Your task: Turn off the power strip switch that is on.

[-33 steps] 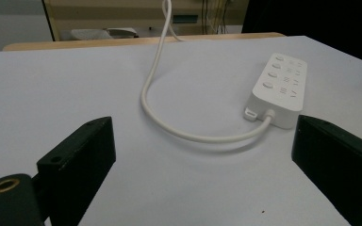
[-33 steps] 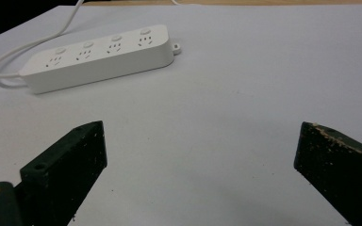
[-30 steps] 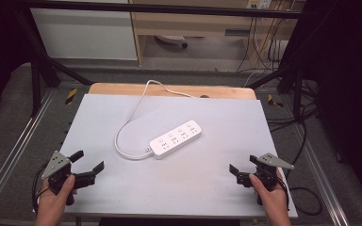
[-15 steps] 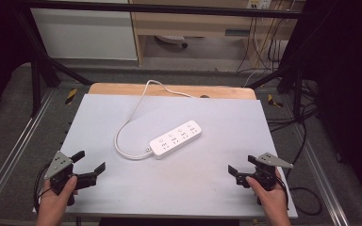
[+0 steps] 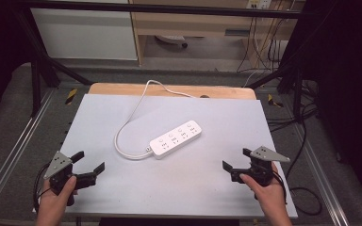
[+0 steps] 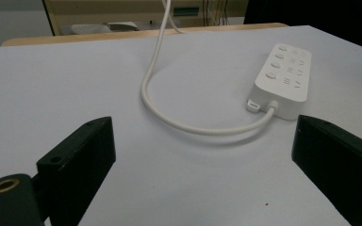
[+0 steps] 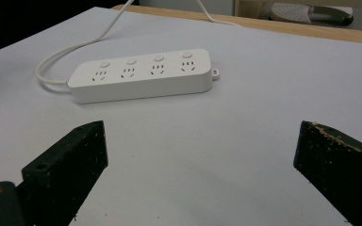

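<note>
A white power strip [image 5: 176, 138] [image 6: 283, 79] [image 7: 140, 74] with several sockets and buttons lies at an angle in the middle of the pale grey mat [image 5: 169, 188]. Its white cable [image 5: 125, 127] [image 6: 169, 113] loops left of it and runs off over the table's far edge. My left gripper [image 5: 88, 161] [image 6: 202, 155] rests near the front left corner, open, nothing between its jaws. My right gripper [image 5: 237, 158] [image 7: 198, 155] sits near the front right, open and empty too. Both stand well apart from the strip.
The mat covers a wooden table [image 5: 122, 88] inside a metal frame [image 5: 9, 155]. Behind the table are a wooden shelf unit [image 5: 188, 23], a white cabinet [image 5: 85, 33] and hanging cables [image 5: 264, 42]. Black cables [image 5: 306, 141] trail on the floor at the right.
Both grippers have shifted only slightly near the front edge; the left one drifted a little toward the person. The power strip and cable have not moved.
</note>
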{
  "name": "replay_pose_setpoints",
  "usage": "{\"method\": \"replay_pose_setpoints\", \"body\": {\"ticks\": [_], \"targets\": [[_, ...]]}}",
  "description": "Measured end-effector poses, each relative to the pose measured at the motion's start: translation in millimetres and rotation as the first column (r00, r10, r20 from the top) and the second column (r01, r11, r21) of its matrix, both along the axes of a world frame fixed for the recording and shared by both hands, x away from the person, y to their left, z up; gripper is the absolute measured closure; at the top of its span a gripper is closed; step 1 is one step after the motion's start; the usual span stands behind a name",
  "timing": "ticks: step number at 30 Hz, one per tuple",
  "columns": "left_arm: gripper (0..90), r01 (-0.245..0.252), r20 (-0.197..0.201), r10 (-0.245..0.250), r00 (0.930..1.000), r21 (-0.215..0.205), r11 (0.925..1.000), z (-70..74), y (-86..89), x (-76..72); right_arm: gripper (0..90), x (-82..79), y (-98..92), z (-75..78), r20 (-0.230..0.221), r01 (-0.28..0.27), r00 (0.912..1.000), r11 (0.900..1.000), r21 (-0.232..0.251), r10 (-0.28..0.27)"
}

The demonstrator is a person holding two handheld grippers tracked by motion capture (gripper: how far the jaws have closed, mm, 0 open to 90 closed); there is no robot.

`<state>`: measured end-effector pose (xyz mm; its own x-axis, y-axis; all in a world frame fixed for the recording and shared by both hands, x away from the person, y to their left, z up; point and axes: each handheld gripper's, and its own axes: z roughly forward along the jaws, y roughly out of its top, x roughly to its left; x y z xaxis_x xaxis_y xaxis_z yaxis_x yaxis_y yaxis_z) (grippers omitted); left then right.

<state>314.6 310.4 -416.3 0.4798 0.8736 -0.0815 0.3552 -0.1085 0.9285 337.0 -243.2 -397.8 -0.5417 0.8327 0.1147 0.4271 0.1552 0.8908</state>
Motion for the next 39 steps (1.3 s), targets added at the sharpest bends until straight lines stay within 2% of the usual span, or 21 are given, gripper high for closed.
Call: {"method": "replay_pose_setpoints", "body": {"ticks": [3,10,17,20,25,32,34,39], "targets": [[6.5,0.003,0.000,-0.003,1.0000,0.000,1.0000,0.0,-0.9,-0.1,4.6,5.6,4.8,6.3,-0.008,-0.013,0.9999,1.000,0.005,0.013],[6.5,0.006,-0.007,-0.006,1.0000,0.001,1.0000,-0.7,-1.6,0.6,2.6,21.7,11.0,21.3,-0.013,-0.007,0.9999,1.000,0.008,0.007],[6.5,0.009,-0.010,-0.009,0.9999,0.010,0.9999,-1.3,-2.8,1.0,2.4,35.9,19.3,35.9,0.009,-0.012,0.9999,1.000,0.009,0.012],[6.5,0.009,-0.013,-0.009,0.9999,0.011,0.9999,-1.6,-3.2,1.1,2.7,38.9,21.5,38.7,0.015,-0.018,0.9997,1.000,0.006,0.018],[6.5,0.015,-0.013,-0.015,0.9998,0.018,0.9997,-1.8,-3.7,1.1,3.1,46.5,26.4,44.5,0.015,-0.037,0.9992,0.999,0.030,0.036],[6.5,0.017,-0.014,-0.017,0.9998,0.022,0.9996,-2.1,-5.0,1.1,5.5,57.5,34.9,53.9,0.037,-0.044,0.9984,0.998,0.052,0.042],[6.5,0.018,-0.014,-0.017,0.9997,0.024,0.9996,-2.1,-5.0,1.1,5.9,61.5,39.4,58.0,0.050,-0.047,0.9978,0.998,0.043,0.045],[6.5,0.018,-0.015,-0.017,0.9997,0.024,0.9996,-2.3,-5.0,1.2,5.4,67.4,44.6,61.7,0.045,-0.053,0.9977,0.998,0.037,0.051]]}}
